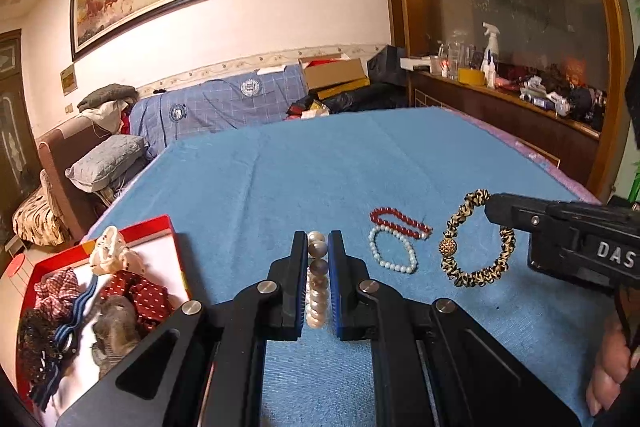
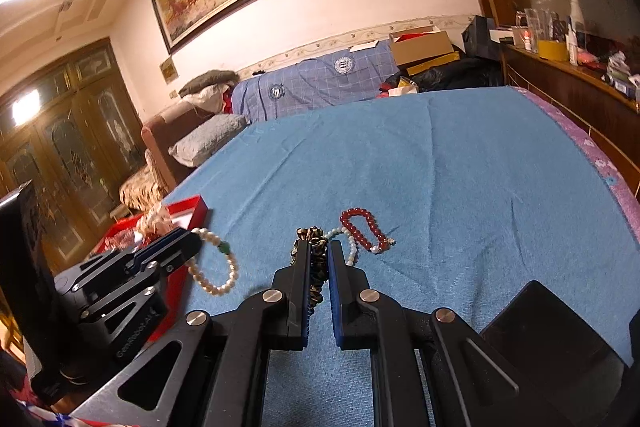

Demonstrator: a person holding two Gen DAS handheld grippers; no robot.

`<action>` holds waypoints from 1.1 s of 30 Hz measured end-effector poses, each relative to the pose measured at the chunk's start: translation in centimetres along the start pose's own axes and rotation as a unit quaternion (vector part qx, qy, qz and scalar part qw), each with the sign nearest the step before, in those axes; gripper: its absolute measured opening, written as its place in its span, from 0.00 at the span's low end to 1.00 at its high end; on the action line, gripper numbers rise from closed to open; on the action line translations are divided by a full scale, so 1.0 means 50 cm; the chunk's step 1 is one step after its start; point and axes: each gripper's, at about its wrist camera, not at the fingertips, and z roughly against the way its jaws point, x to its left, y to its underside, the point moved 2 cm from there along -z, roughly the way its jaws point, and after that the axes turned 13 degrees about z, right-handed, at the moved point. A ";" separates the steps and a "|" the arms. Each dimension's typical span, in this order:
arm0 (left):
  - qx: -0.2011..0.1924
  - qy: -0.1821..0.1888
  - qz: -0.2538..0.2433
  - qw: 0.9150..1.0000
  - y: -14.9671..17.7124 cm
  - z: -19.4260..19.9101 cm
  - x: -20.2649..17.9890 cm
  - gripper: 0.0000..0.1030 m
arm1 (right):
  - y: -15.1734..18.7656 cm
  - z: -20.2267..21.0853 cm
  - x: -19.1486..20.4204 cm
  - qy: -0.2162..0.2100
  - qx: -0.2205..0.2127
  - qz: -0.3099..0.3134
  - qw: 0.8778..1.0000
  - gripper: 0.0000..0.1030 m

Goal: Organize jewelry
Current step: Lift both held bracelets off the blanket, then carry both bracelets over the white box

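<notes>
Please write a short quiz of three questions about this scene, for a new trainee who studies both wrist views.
1. True or false: the left gripper is shut on the red bead bracelet.
2. The right gripper pinches which item? A) small white bead bracelet B) leopard scrunchie C) red box
3. Fill in: the jewelry lies on a ___ cloth.

Key
1. False; it grips the pearl bracelet.
2. B
3. blue

Blue towel-covered bed (image 1: 320, 163) carries: red box (image 1: 170, 227), red bead bracelet (image 1: 400, 223), white bead bracelet (image 1: 394, 255), leopard scrunchie (image 1: 478, 277), pearl bracelet (image 2: 214, 267).
</notes>
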 end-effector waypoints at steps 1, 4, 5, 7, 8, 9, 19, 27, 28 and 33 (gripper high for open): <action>-0.004 0.001 0.002 1.000 -0.004 0.010 0.002 0.09 | -0.001 0.003 -0.004 -0.003 -0.003 -0.009 1.000 0.08; -0.013 0.010 0.010 1.000 -0.018 0.046 0.012 0.09 | -0.008 0.008 -0.008 -0.004 -0.006 -0.020 1.000 0.08; -0.018 0.011 0.012 1.000 -0.023 0.058 0.016 0.09 | -0.012 0.012 -0.004 -0.005 -0.009 -0.020 1.000 0.08; -0.027 0.009 0.017 0.999 -0.038 0.083 0.029 0.09 | -0.018 0.019 0.011 -0.007 -0.015 -0.014 1.000 0.08; -0.030 0.009 0.021 0.999 -0.043 0.092 0.035 0.09 | -0.021 0.022 0.018 -0.010 -0.017 -0.013 1.000 0.08; -0.036 0.008 0.028 0.999 -0.051 0.107 0.047 0.09 | -0.026 0.024 0.029 -0.016 -0.021 -0.013 1.000 0.09; -0.056 -0.046 0.087 0.994 -0.081 0.189 0.207 0.09 | -0.083 0.009 0.192 -0.089 -0.029 0.038 0.995 0.09; -0.044 -0.113 0.139 0.983 -0.035 0.223 0.369 0.09 | -0.107 -0.037 0.341 -0.142 -0.023 0.084 0.986 0.09; -0.038 -0.120 0.145 0.981 -0.025 0.223 0.386 0.09 | -0.104 -0.043 0.355 -0.145 -0.021 0.088 0.985 0.09; -0.015 -0.140 0.166 0.976 0.020 0.221 0.448 0.09 | -0.083 -0.095 0.428 -0.168 0.004 0.107 0.980 0.09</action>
